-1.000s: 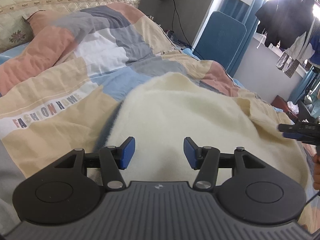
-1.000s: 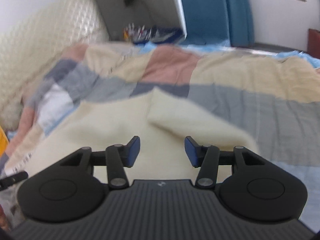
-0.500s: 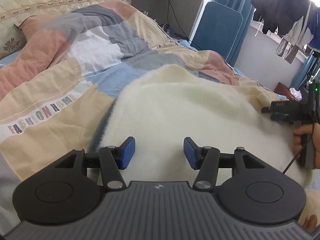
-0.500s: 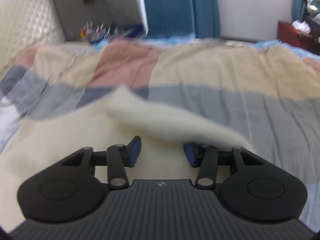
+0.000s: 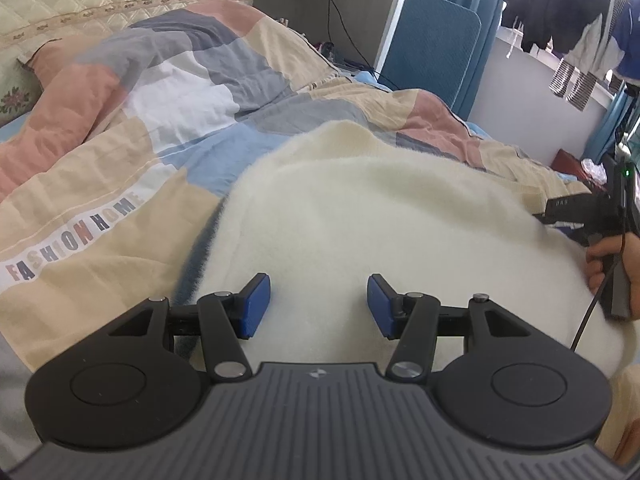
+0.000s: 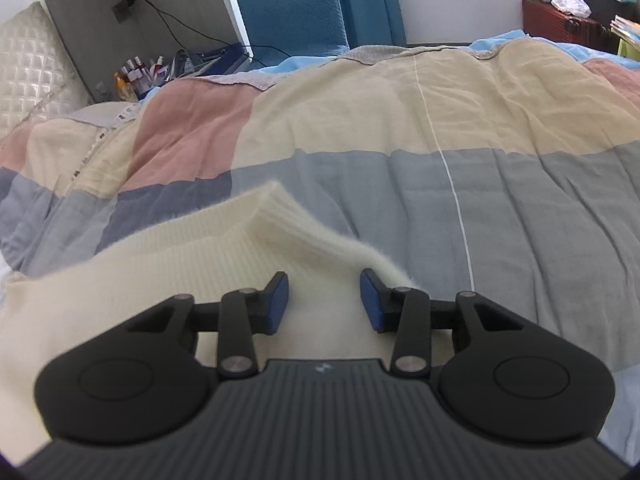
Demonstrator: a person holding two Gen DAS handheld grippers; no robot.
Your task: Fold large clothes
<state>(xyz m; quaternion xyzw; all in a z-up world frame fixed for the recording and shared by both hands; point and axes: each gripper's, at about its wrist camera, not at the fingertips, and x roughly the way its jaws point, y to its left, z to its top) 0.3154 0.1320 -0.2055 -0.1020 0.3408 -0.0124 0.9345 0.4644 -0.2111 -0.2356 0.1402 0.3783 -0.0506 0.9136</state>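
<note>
left tool (image 5: 319, 306) apart, over sweater (image 5: 380, 216) | right tool (image 6: 323, 302) closing, sweater between, seemingly ungripped

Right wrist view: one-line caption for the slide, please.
Right gripper closing its jaws over the ribbed corner of a cream sweater spread on a patchwork duvet.

A: Where is there room in the left wrist view?

B: The quilt (image 5: 120, 184) lies flat and open across the left half. The cream sweater (image 5: 380, 220) fills the centre; at the right edge the right gripper (image 5: 560, 210) and the hand (image 5: 616, 256) holding it block the way.

A: And in the right wrist view?

B: The grey quilt band (image 6: 520, 208) at right is open. A raised ribbed cuff (image 6: 280, 212) stands just ahead of the closing jaws. Bottles (image 6: 136, 72) crowd the upper left.
</note>
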